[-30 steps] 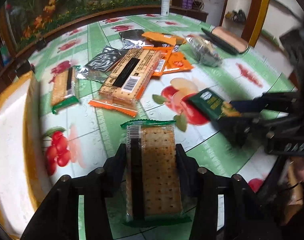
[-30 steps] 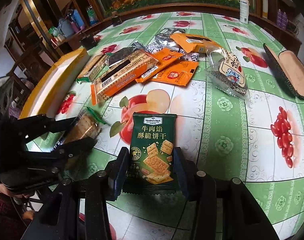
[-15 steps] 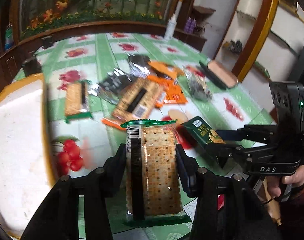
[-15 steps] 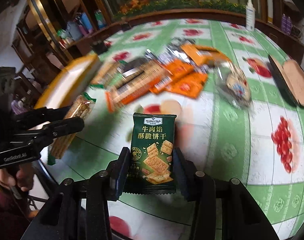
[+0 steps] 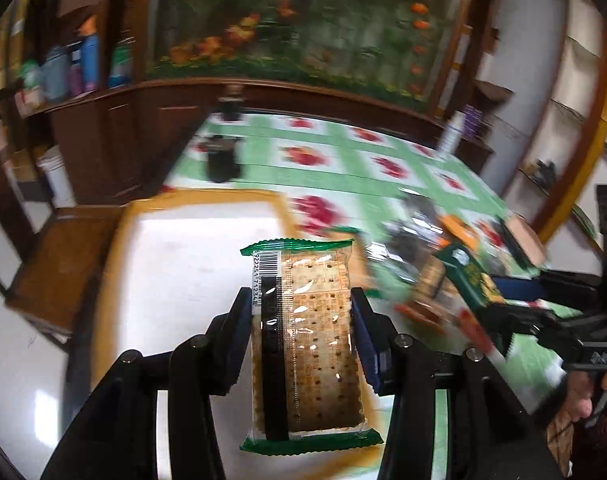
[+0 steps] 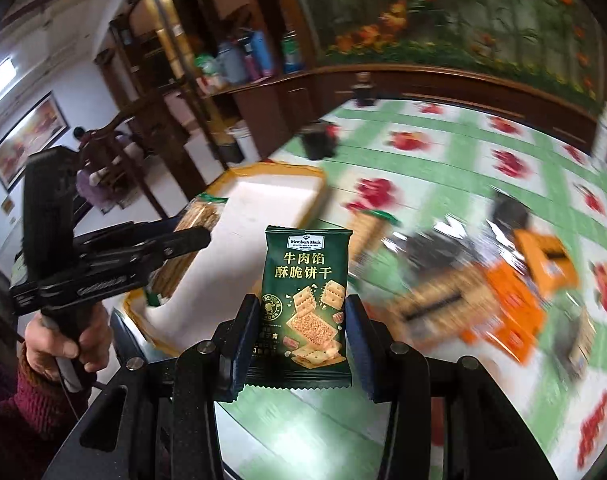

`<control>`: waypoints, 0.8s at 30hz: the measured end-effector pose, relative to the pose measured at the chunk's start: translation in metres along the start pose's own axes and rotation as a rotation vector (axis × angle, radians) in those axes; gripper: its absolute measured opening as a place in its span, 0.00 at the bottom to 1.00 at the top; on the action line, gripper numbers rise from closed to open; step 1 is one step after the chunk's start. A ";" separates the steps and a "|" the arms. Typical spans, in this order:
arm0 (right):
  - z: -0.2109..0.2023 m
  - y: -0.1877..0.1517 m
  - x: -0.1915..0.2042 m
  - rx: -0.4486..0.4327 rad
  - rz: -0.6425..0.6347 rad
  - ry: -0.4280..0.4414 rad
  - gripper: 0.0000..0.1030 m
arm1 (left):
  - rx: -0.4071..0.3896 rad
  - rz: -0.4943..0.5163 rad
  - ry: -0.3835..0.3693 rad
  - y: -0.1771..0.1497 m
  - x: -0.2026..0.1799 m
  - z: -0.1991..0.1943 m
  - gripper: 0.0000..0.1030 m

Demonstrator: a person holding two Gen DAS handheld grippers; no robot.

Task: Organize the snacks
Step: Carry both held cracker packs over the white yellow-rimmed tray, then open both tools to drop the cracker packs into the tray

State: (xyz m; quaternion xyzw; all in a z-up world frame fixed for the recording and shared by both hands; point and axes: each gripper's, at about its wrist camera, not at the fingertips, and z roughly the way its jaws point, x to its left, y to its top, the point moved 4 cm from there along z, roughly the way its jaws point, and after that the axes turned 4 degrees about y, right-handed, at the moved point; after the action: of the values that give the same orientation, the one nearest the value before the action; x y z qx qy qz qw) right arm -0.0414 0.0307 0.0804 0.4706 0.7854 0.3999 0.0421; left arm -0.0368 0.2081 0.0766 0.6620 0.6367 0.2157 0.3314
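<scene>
My left gripper (image 5: 301, 312) is shut on a clear cracker pack with green ends (image 5: 305, 344), held over the white tray with a yellow rim (image 5: 191, 248). My right gripper (image 6: 299, 328) is shut on a dark green cracker packet (image 6: 305, 304), held in the air above the table near the tray (image 6: 271, 196). In the right wrist view the left gripper (image 6: 183, 240) with its cracker pack (image 6: 191, 236) hangs over the tray. In the left wrist view the right gripper (image 5: 499, 304) holds the green packet (image 5: 469, 276) at the right.
Blurred orange, silver and brown snack packs (image 6: 483, 280) lie on the green flowered tablecloth (image 6: 463, 152). A dark cup (image 5: 222, 160) stands behind the tray. A person's hand (image 6: 63, 340) in a maroon sleeve grips the left handle. A wooden chair (image 5: 59, 264) stands left of the table.
Both grippers have risen and swung left toward the tray, each still holding its pack. The snack pile has slid to the right of both views, and the tray now lies under the left gripper.
</scene>
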 end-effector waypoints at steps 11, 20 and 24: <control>0.122 0.071 0.027 0.094 -0.028 0.010 0.46 | 0.115 -0.072 0.114 0.027 0.092 0.059 0.45; 0.189 0.096 0.017 0.158 0.060 0.009 0.46 | 0.171 -0.098 0.104 0.028 0.103 0.086 0.45; 0.202 0.094 0.014 0.182 0.089 0.005 0.48 | 0.189 -0.132 0.096 0.026 0.111 0.092 0.45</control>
State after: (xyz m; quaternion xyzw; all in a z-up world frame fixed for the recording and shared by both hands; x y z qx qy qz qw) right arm 0.1065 0.1823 0.0105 0.5060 0.7968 0.3295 -0.0208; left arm 0.0576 0.3035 0.0170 0.6358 0.7116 0.1638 0.2501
